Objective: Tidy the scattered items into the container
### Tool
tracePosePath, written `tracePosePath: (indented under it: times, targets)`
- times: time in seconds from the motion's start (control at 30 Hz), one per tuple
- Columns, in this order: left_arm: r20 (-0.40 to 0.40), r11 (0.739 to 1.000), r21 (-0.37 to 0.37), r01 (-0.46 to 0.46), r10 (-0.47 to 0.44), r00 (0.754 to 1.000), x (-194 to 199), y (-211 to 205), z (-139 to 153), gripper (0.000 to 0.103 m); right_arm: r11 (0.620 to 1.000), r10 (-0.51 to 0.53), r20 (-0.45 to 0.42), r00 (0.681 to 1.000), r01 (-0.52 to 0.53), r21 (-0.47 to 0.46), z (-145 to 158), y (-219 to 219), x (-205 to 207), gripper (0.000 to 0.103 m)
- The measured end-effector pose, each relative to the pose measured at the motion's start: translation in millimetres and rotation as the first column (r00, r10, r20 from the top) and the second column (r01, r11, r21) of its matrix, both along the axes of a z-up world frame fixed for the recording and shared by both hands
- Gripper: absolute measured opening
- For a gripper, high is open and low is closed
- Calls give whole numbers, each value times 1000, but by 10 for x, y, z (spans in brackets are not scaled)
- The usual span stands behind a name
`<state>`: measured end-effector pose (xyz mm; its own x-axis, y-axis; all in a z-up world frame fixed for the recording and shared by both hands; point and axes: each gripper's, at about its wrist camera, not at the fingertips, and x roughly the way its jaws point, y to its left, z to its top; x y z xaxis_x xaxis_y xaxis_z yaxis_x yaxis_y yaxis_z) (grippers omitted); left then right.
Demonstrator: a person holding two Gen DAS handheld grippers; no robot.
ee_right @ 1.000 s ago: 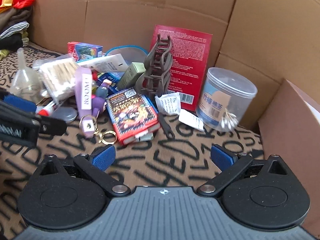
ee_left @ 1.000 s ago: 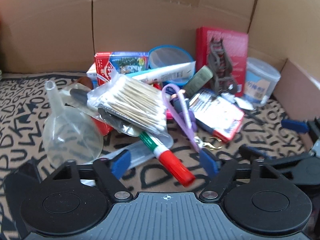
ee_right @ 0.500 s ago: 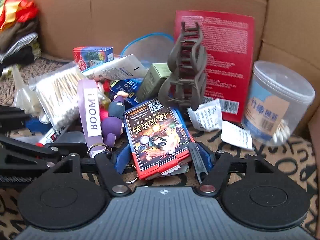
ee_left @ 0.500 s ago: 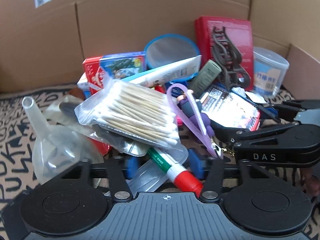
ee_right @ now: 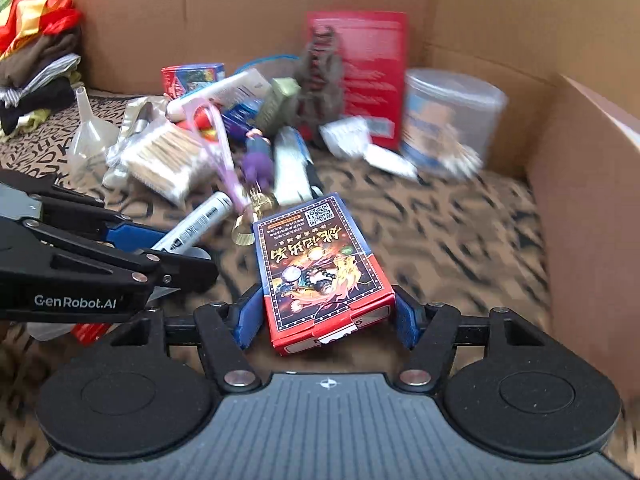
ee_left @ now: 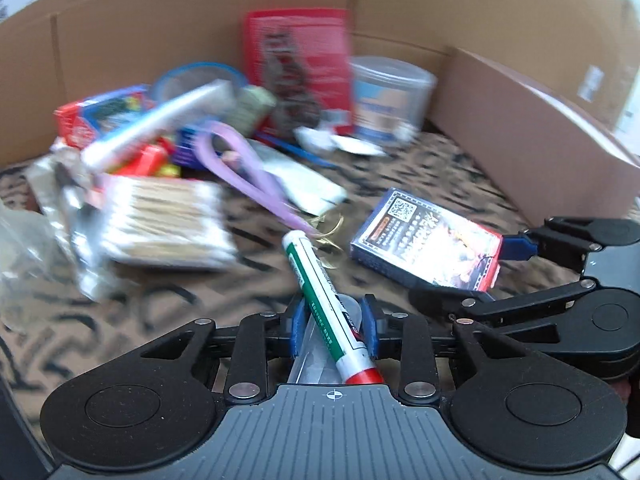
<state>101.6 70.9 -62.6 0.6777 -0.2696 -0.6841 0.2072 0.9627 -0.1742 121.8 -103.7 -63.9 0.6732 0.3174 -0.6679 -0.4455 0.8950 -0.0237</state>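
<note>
Over patterned mat: left gripper [ee_left: 332, 330] just closed, clamping marker [ee_left: 326, 308]; right gripper [ee_right: 326, 314] tilted down, gripping card box [ee_right: 320, 268].

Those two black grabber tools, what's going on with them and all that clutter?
A person is tidying with a handheld gripper in each hand. The left gripper has just been closing and now pinches a marker pen. The right gripper has just been closing around a card box, which sits between its blue pads. The other items still lie in a heap on the patterned mat, against cardboard walls.
</note>
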Motion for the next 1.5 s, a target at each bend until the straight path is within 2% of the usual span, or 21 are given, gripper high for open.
tracePosePath:
  times: [0.07,0.17,0.2,0.23,0.37,0.5,0.7,0.77,0.8,0.83,0.9,0.97,1.1,1.2,1.37,1.5]
  targets:
    - [-1,1000,-2,29,-29,1000,-117,-142,7,28,999,-24,-14,1000,24,21,11,-123,-148,71]
    - [7,997,45,56,-57,998,-297,-353,28,30,999,-34,-31,999,35,40,6,-268,-355,72]
    - [5,996,61,58,-59,998,-342,-405,40,45,999,-36,-26,999,37,39,13,-303,-426,72]
    - [4,996,74,51,-52,999,-380,-442,54,48,999,-39,-17,999,40,37,27,-334,-479,72]
    - [-4,995,100,16,-15,1000,-497,-471,117,49,997,-56,19,998,55,49,107,-431,-606,73]
    - [-3,993,114,-23,24,1000,-598,-411,179,49,995,-87,67,994,83,60,148,-519,-651,80]
    - [-4,989,141,-36,37,999,-647,-403,211,48,990,-91,52,995,84,116,151,-604,-677,80]
    - [2,988,151,-29,29,1000,-647,-425,208,36,991,-83,56,995,77,111,153,-594,-693,81]
    - [7,987,157,-30,29,1000,-638,-431,208,26,992,-83,59,995,76,105,150,-587,-695,81]
    - [12,986,162,-33,32,999,-626,-433,208,25,992,-86,59,995,79,100,146,-584,-692,82]
    - [13,985,164,-54,52,999,-580,-398,207,27,991,-96,55,994,90,97,138,-584,-684,82]
    - [12,982,166,-87,86,996,-541,-336,208,36,991,-102,52,993,97,96,135,-588,-682,83]
    - [10,975,183,-129,129,992,-540,-242,204,44,992,-100,54,994,95,87,130,-568,-685,85]
    - [13,980,162,-115,115,993,-609,-197,228,44,993,-91,50,995,87,82,120,-533,-683,85]
    - [41,990,139,0,-6,999,-780,-247,292,48,995,-74,47,996,70,73,110,-465,-678,85]
    - [22,994,93,60,-63,998,-843,-301,307,48,995,-76,41,996,73,62,97,-445,-673,85]
